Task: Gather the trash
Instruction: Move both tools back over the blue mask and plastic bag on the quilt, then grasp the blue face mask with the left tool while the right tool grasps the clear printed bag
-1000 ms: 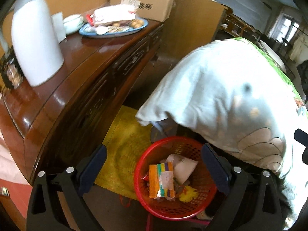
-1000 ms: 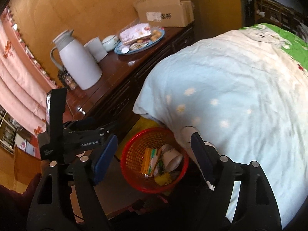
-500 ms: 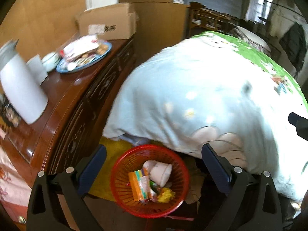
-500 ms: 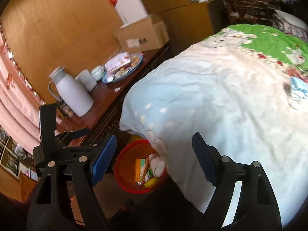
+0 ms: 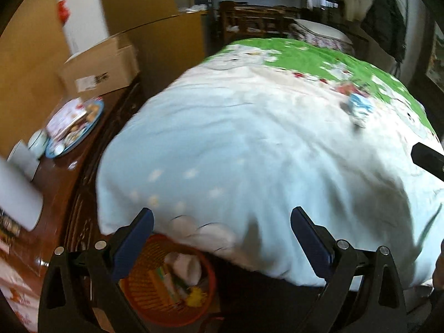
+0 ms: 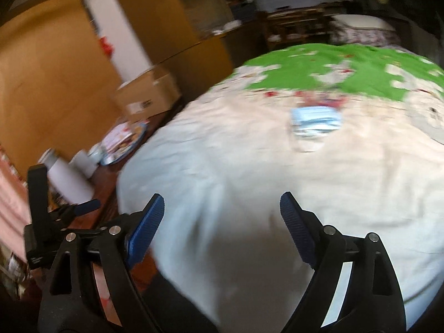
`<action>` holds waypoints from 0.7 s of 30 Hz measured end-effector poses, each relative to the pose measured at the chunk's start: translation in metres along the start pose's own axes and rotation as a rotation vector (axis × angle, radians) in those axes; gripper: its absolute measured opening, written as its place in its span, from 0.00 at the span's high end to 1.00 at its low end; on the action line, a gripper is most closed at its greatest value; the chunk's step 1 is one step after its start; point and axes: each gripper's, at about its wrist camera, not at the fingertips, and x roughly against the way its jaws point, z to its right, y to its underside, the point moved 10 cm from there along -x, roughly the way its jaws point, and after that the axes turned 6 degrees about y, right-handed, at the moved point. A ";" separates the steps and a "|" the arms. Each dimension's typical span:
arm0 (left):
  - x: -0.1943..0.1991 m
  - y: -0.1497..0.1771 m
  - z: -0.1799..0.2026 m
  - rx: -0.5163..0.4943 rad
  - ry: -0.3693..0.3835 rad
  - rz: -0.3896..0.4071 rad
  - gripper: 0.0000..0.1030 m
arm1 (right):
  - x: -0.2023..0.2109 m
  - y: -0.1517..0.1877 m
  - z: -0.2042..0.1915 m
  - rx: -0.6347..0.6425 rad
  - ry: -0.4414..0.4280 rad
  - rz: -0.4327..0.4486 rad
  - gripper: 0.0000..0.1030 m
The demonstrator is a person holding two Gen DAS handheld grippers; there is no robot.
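So in the left wrist view, going left to right: the wooden desk [image 5: 59, 194] runs up the left edge with a white thermos [image 5: 16, 194] at 9 o'clock, a blue snack plate [image 5: 75, 127] and a cardboard box [image 5: 102, 69] around 10. The red trash basket [image 5: 169, 285], already holding wrappers and a crushed cup, sits on the floor at 7 o'clock, tucked under the bed's quilt [image 5: 236, 161]. Left tongs [image 5: 222, 238] are spread wide, nothing between them.

Looks like we're in the go-fetch-the-next-piece step. The target, I'd guess, is the pale blue crumpled packet [image 6: 315, 125] lying on the quilt at about 1 o'clock in the right wrist view, well ahead of the right tongs [image 6: 222, 219]. Those are opening, empty too. The next move calls for reaching across the bed, straddling the packet and pinching without grabbing bedding.
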 end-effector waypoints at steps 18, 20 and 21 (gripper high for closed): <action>-0.098 -0.098 0.180 -0.261 0.180 -0.012 0.06 | -0.005 0.006 0.196 -0.337 0.299 0.090 0.17; -0.115 -0.115 0.198 -0.253 0.219 -0.018 0.06 | -0.005 0.009 0.196 -0.360 0.281 0.096 0.17; -0.118 -0.121 0.203 -0.250 0.231 -0.019 0.06 | -0.005 0.008 0.196 -0.360 0.273 0.102 0.16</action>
